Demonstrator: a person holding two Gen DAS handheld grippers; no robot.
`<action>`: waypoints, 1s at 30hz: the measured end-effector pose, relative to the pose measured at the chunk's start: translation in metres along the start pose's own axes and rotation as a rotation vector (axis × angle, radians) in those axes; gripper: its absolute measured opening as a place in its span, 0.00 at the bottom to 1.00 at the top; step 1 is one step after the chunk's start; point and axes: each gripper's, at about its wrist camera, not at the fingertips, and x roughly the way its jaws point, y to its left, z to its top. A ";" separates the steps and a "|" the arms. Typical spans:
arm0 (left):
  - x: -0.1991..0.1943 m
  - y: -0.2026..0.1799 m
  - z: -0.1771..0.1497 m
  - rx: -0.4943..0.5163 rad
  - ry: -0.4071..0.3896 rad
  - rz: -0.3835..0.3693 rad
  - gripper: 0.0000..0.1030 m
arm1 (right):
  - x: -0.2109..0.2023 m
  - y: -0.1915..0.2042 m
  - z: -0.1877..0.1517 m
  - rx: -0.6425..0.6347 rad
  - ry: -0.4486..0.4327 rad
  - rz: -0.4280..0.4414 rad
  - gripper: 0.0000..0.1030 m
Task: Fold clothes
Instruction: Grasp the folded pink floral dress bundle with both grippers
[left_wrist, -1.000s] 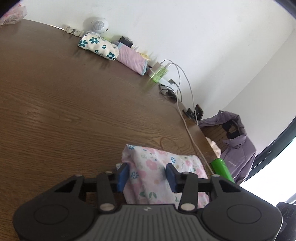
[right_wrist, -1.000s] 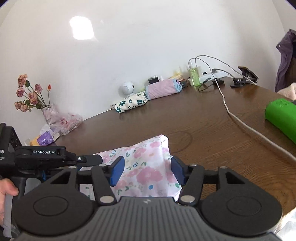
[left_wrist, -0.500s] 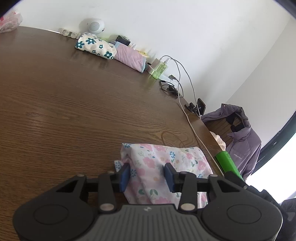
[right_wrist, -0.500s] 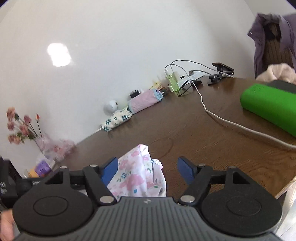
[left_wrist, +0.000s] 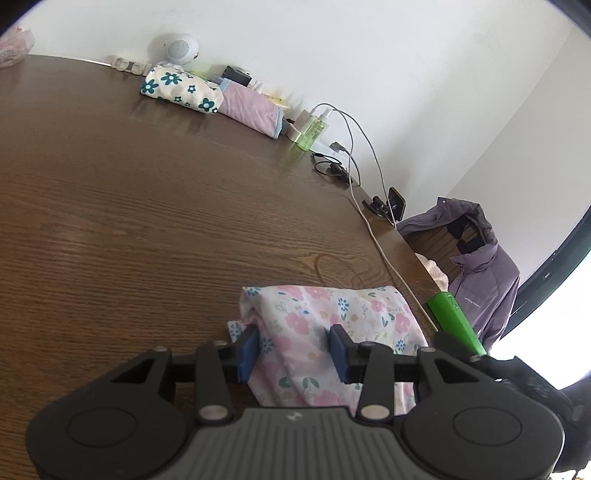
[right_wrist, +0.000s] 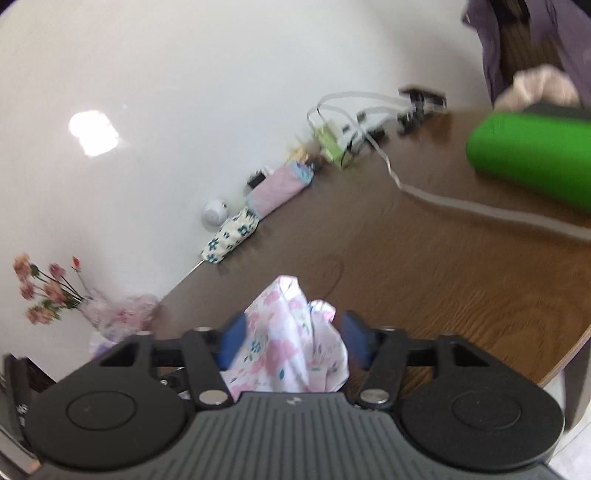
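Observation:
A white garment with pink and blue flowers (left_wrist: 325, 325) lies folded on the brown wooden table (left_wrist: 147, 206) near its front edge. My left gripper (left_wrist: 293, 354) is open, its blue pads on either side of the cloth. In the right wrist view the same floral garment (right_wrist: 288, 343) bunches up between the pads of my right gripper (right_wrist: 293, 345), which is open wide and tilted. The pads do not pinch the cloth in either view.
Two folded pieces, one white with dark blue flowers (left_wrist: 181, 90) and one pink (left_wrist: 251, 112), lie at the far wall by a round white speaker (left_wrist: 179, 48). A green bottle, chargers and a white cable (left_wrist: 373, 236) run right. A green roll (right_wrist: 532, 155), a purple jacket (left_wrist: 480, 258) and flowers (right_wrist: 44, 291) stand around.
My right gripper opened wider, tilted and let the cloth go loose. The left gripper opened a little and stayed over the garment, which settled flatter on the table.

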 end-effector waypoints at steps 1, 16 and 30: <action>0.000 0.000 0.000 0.001 0.002 -0.002 0.38 | -0.001 0.006 0.000 -0.065 -0.023 -0.021 0.74; 0.006 -0.005 0.002 0.034 0.019 0.009 0.39 | 0.034 -0.026 -0.006 0.222 0.094 0.113 0.10; 0.011 0.004 0.006 -0.036 0.024 -0.025 0.39 | 0.056 -0.020 0.020 0.099 0.201 0.094 0.23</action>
